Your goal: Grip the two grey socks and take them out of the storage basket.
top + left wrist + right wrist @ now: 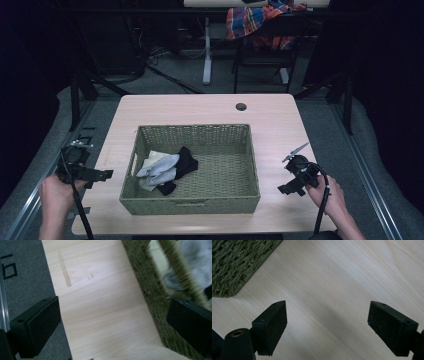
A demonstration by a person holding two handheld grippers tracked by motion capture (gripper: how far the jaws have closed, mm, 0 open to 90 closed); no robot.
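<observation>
A pale wood-grain table (210, 107) stands on grey carpet (175, 80), with a round cable hole (241, 106) near its far edge. Beyond it the room lies dark. A white table leg (207, 50) rises there, and beside it a black chair (265, 55) carries a plaid cloth (250, 20) in red, blue and orange. Black stand legs (82, 90) flank the table.

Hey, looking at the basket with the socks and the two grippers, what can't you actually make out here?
- Socks in the basket, high view: heaped and overlapping, so their number is unclear.
- Grey sock, left gripper view: blurred, crossed by the basket rim, cut off at the edge.
- Left gripper and right gripper, high view: jaws too small and dark.
</observation>
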